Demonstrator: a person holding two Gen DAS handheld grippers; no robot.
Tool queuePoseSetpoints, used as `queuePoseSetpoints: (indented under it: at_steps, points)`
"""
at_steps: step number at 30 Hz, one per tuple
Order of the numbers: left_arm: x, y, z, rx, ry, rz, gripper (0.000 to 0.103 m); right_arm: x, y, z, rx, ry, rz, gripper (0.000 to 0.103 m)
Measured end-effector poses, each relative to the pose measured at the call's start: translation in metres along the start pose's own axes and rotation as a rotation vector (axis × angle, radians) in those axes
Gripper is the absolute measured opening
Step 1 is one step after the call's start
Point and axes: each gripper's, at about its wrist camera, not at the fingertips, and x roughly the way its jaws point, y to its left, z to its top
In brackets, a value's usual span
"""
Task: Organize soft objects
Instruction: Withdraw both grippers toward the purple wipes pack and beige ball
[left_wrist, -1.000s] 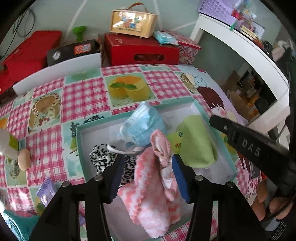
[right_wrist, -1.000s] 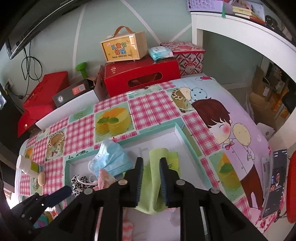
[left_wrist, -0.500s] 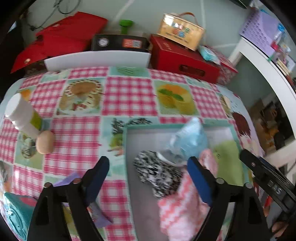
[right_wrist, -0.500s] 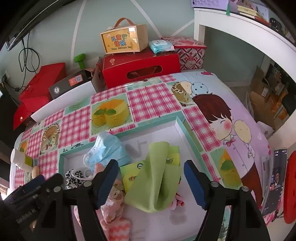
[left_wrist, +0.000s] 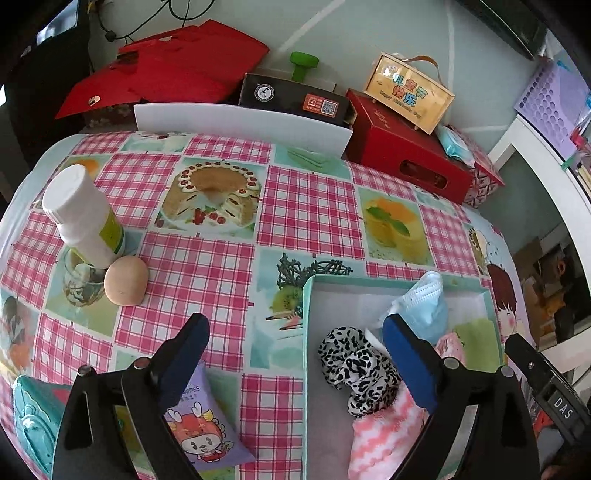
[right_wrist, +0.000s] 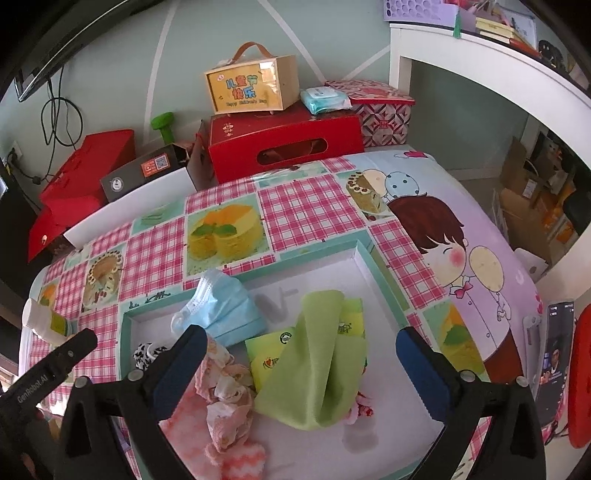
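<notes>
Left gripper (left_wrist: 295, 336): jaws wide apart, empty, straddling the teal tray's (left_wrist: 306, 332) left wall. Wipes packet (left_wrist: 201, 417) lies outside that wall, under the left finger, long axis running toward the camera; this arm is nearer.

Right gripper (right_wrist: 301, 350): spread wide, empty, above the tray. Green cloth (right_wrist: 317, 358) lies inside, folded lengthwise.

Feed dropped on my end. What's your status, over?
Left gripper open, empty. Right gripper open over green cloth. Cloth, mask in tray. Purple wipes pack outside it.
</notes>
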Motion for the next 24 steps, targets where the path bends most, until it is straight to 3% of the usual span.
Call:
queuePoseSetpoints:
  at_steps: [10,19,24]
  points:
    - [-0.015,0.02,0.01,-0.043,-0.038,0.007,0.095,-0.006,0.004,0.003,-0.008,-0.033,0.012,0.103]
    - [-0.039,0.053,0.021,-0.12,-0.094,0.137,0.095,-0.018,0.022,0.003,-0.062,-0.111,0.045,0.103]
    - [-0.053,0.081,0.023,-0.18,-0.113,0.16,0.095,-0.021,0.039,0.001,-0.096,-0.122,0.108,0.103]
